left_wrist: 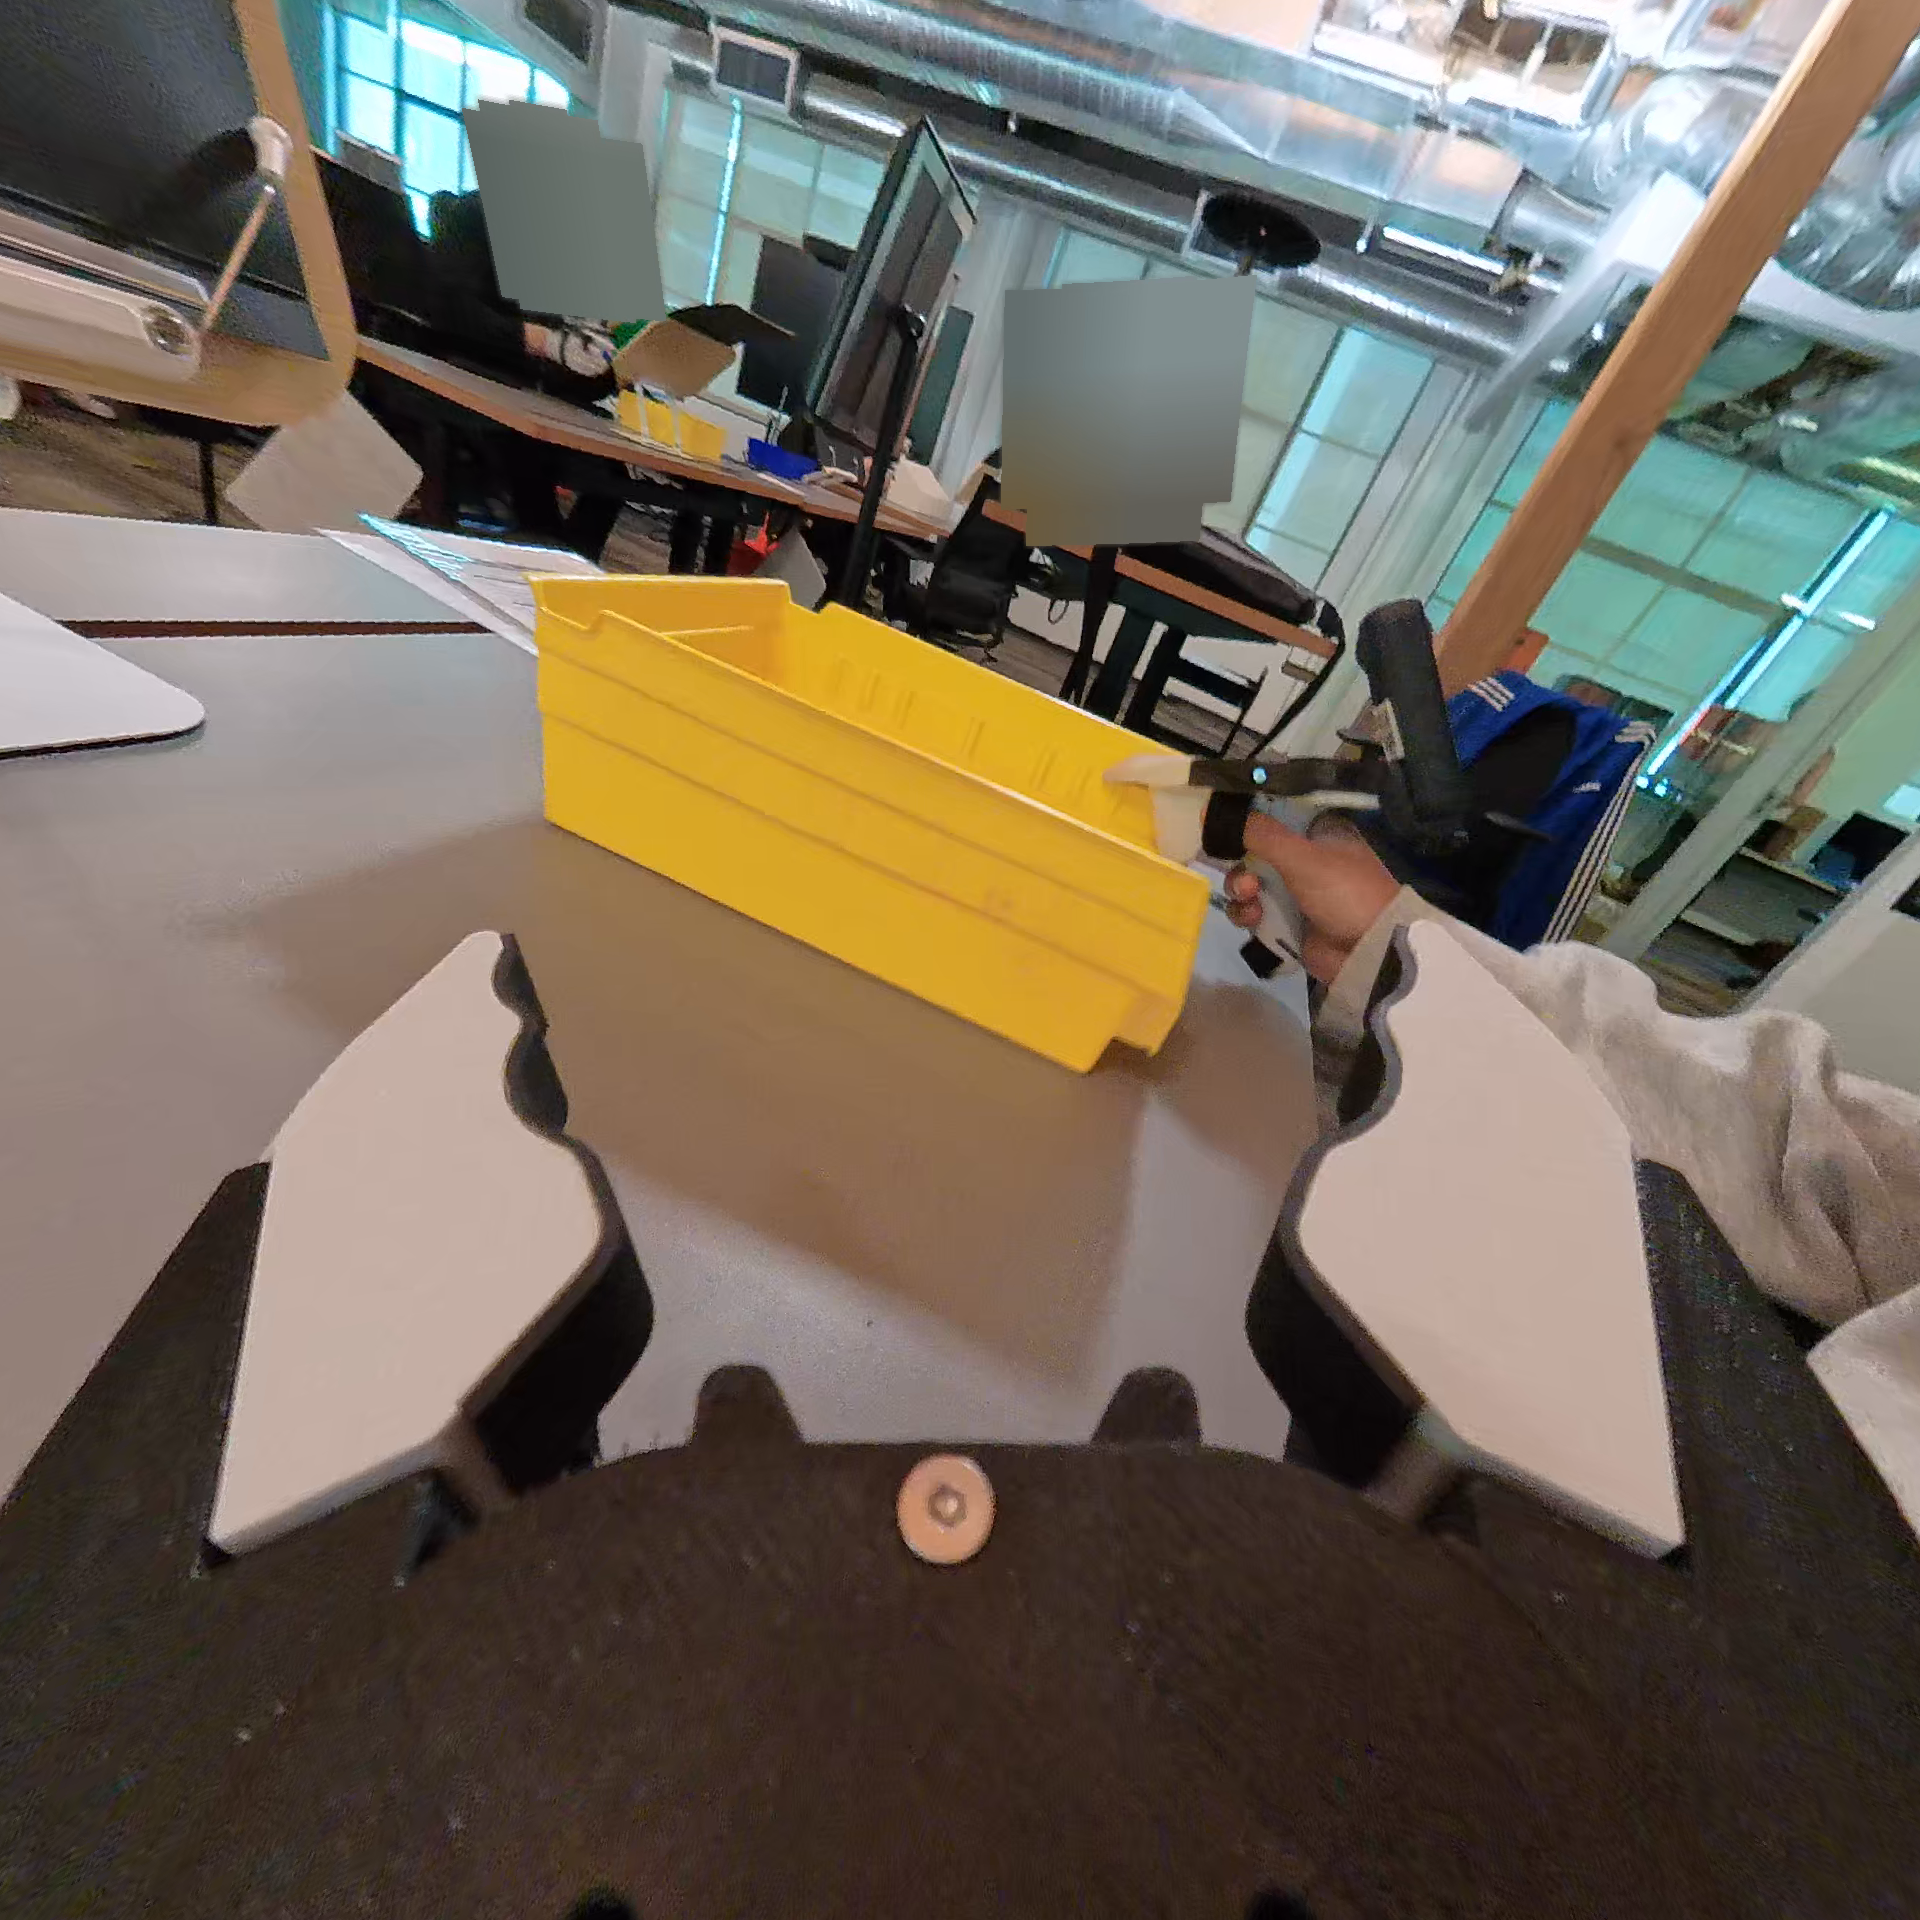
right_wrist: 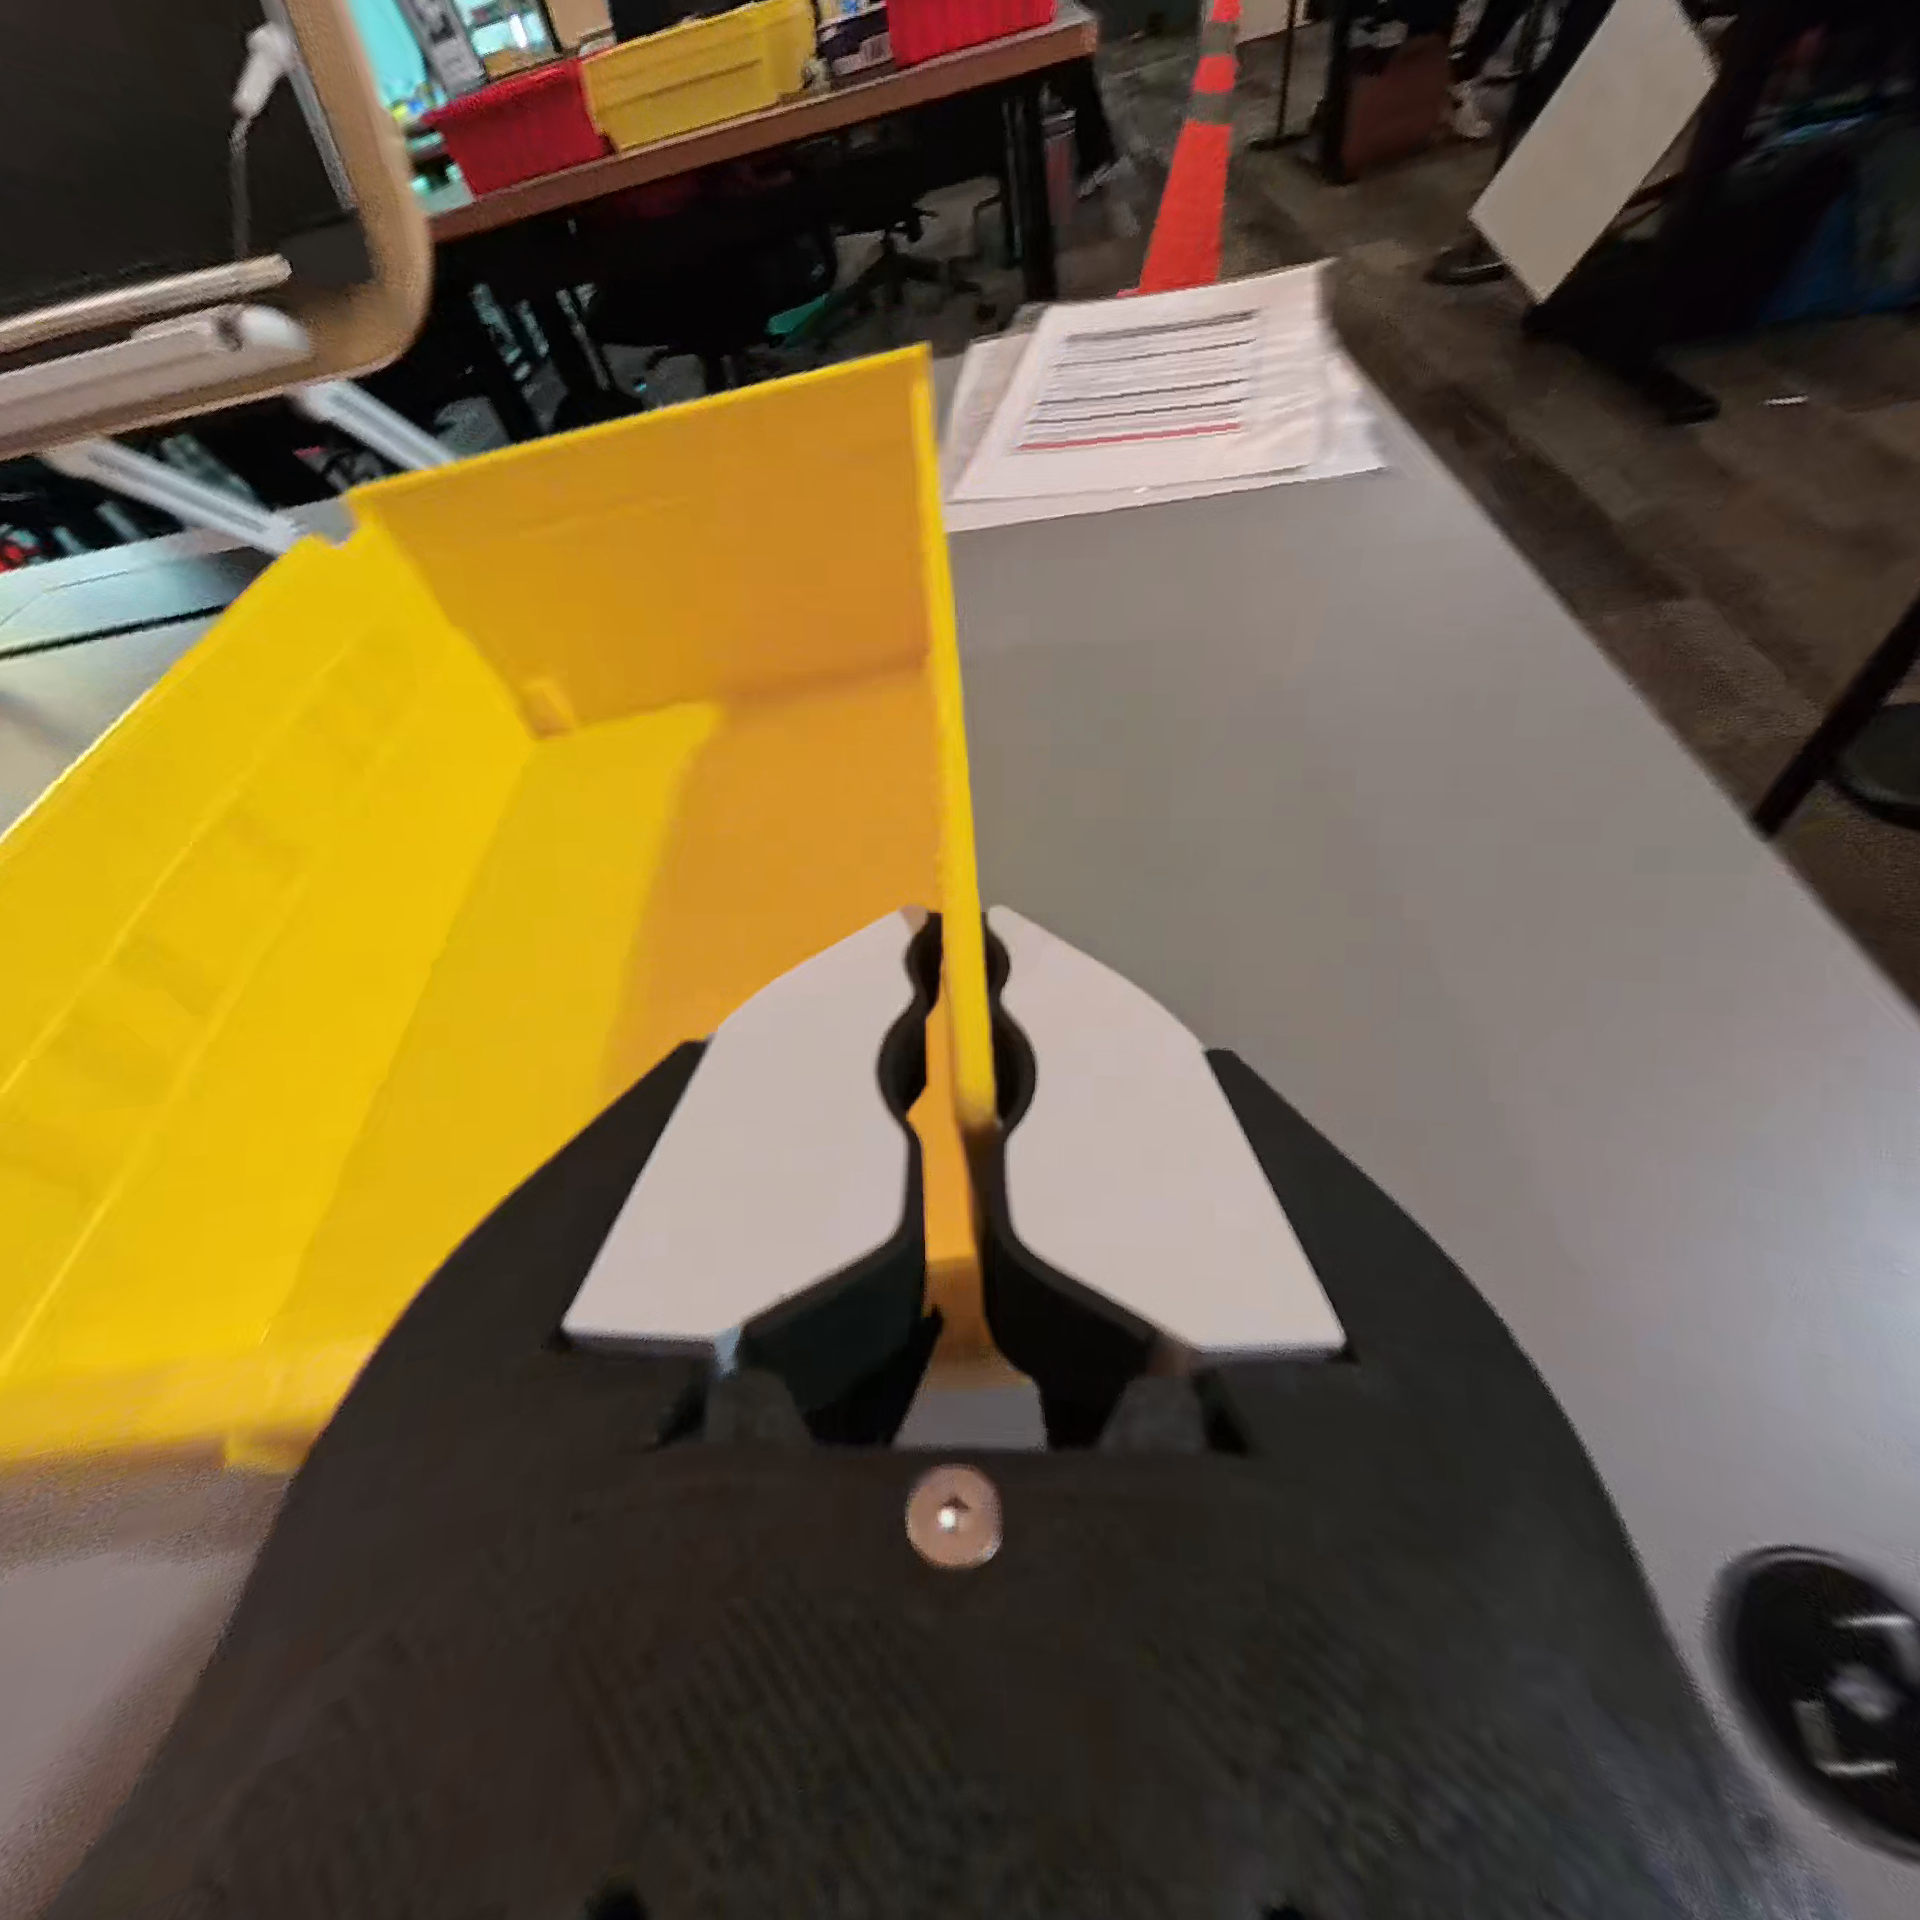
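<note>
A long yellow plastic bin point(left_wrist: 831, 810) sits on the grey table point(left_wrist: 312, 883), empty inside. My right gripper point(right_wrist: 961, 925) is shut on the bin's right side wall point(right_wrist: 951, 727), one finger inside and one outside. In the left wrist view the right gripper point(left_wrist: 1153, 800) shows at the bin's near right end, held by a hand point(left_wrist: 1320, 894). My left gripper point(left_wrist: 945, 945) is open and empty, low over the table a short way in front of the bin's long side.
A printed sheet of paper point(right_wrist: 1153, 395) lies on the table beyond the bin. A white pad point(left_wrist: 73, 675) lies at the left. A round black fitting point(right_wrist: 1829, 1694) sits in the table at the right. Other desks with bins, monitors and an orange cone point(right_wrist: 1190, 177) stand beyond.
</note>
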`<action>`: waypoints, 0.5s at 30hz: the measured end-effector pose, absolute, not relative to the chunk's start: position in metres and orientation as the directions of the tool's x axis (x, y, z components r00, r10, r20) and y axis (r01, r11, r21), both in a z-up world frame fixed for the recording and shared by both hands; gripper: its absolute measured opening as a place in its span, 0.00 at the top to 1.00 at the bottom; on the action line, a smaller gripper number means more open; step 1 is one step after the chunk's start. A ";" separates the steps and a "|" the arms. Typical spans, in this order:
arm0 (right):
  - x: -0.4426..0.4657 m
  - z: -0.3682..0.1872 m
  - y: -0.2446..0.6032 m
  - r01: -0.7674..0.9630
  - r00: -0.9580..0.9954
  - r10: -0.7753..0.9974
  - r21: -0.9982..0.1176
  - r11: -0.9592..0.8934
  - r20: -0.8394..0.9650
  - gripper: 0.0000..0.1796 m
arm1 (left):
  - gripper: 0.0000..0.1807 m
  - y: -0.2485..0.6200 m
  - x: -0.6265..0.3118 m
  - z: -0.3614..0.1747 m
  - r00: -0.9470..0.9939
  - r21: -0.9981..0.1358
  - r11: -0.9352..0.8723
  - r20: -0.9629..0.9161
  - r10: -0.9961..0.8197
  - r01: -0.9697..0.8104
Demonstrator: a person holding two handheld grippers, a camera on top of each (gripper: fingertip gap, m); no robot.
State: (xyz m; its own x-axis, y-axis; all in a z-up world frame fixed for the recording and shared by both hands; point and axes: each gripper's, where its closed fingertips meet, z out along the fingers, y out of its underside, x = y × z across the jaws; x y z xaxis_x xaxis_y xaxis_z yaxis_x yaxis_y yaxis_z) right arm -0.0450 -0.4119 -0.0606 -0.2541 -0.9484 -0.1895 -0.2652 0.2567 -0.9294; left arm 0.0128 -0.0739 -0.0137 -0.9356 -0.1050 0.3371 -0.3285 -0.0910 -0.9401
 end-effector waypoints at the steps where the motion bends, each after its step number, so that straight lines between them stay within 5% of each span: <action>1: -0.047 -0.060 -0.426 -0.247 -0.269 -0.942 -0.931 0.267 -0.199 0.97 | 0.19 -0.075 0.011 -0.015 -0.939 -0.944 -0.080 0.328 -0.098 -0.321; 15: -0.074 -0.057 -0.479 -0.147 -0.293 -0.917 -0.935 0.321 -0.269 0.97 | 0.19 -0.084 0.008 -0.028 -0.950 -0.955 -0.013 0.295 -0.103 -0.296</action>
State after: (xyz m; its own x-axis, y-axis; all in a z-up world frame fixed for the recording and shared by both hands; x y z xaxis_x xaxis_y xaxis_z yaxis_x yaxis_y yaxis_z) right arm -0.0739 -0.4793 -0.0571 -0.2931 -0.9174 -0.2691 -0.1470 0.3214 -0.9355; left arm 0.0083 -0.0837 -0.0276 -0.9498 -0.1029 0.2955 -0.2957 -0.0133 -0.9552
